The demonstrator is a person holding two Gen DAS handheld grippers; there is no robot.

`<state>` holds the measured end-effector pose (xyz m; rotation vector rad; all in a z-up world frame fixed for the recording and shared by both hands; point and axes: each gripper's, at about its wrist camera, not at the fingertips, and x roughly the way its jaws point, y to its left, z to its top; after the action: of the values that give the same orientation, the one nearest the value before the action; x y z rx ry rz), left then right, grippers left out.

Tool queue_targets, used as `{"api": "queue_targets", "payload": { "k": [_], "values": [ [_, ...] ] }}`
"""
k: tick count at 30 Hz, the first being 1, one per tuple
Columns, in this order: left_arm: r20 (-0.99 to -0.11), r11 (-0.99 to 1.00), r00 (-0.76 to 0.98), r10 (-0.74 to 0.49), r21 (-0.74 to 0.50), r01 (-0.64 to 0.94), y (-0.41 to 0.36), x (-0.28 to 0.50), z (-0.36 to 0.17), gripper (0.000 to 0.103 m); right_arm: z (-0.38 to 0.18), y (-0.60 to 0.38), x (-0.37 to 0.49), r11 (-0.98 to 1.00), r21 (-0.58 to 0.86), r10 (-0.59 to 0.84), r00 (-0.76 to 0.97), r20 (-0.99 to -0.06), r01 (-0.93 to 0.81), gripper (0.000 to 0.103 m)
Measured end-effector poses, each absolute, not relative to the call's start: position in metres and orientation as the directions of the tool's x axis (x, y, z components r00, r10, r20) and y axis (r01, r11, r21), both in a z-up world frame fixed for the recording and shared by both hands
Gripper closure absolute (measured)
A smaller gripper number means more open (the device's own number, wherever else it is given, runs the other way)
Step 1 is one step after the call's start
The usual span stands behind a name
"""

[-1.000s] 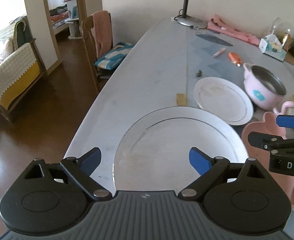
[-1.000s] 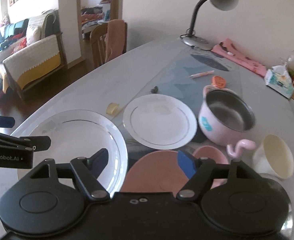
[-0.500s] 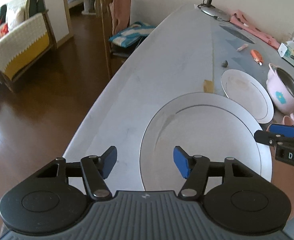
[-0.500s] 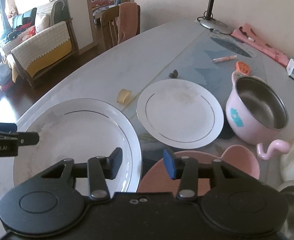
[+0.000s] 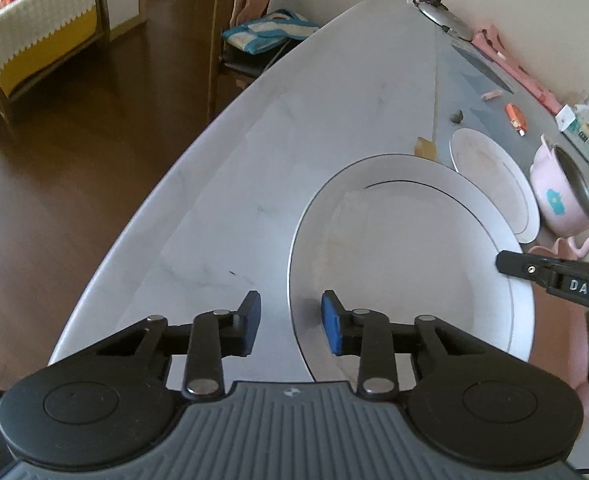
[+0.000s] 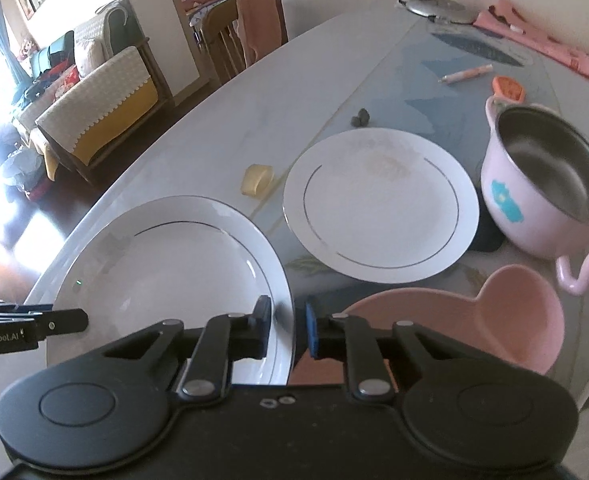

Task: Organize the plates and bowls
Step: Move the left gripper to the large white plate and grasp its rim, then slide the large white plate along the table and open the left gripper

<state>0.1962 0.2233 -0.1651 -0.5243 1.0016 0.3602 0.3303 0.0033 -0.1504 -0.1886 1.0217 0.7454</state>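
Both grippers closing on opposite rims of the large white plate

In the lower middle of each wrist view, the left gripper (image 5: 290, 322) and right gripper (image 6: 288, 330) straddle the large plate's (image 5: 406, 248) rim, jaws closing but not yet pinching; squeeze both sides evenly and lift level, clear of the smaller plate (image 6: 378, 204) at centre right and pink bowl (image 6: 474, 312) at lower right

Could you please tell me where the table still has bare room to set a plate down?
Bare table lies beyond the large plate, toward the chair. It is crowded around the small plate, pink pot and pink dish.
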Motion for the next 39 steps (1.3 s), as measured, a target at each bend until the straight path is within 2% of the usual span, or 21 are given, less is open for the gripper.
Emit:
{"api": "queue_targets", "payload": {
  "k": [2,3,4,23,39],
  "values": [
    [-0.863,0.811,0.504,0.024,-0.278,-0.514,0.225,0.196,-0.167,0.078,-0.152,0.004,0.330,0.741,0.205,0.481,0.292,-0.827,-0.639,0.089],
    [-0.860,0.806,0.510,0.007,-0.297,-0.512,0.225,0.195,-0.167,0.085,-0.152,0.004,0.330,0.743,0.207,0.480,0.291,-0.827,-0.636,0.090],
    [-0.857,0.802,0.516,-0.010,-0.315,-0.508,0.225,0.195,-0.167,0.086,-0.152,0.004,0.330,0.745,0.208,0.480,0.292,-0.827,-0.633,0.090],
    [-0.853,0.792,0.522,-0.001,-0.320,-0.521,0.224,0.183,-0.161,0.088,-0.140,0.001,0.314,0.779,0.225,0.466,0.302,-0.832,-0.585,0.092],
    [-0.846,0.798,0.532,-0.040,-0.347,-0.492,0.200,0.118,-0.149,0.088,-0.123,-0.038,0.243,0.788,0.279,0.489,0.282,-0.825,-0.549,0.095]
  ]
}}
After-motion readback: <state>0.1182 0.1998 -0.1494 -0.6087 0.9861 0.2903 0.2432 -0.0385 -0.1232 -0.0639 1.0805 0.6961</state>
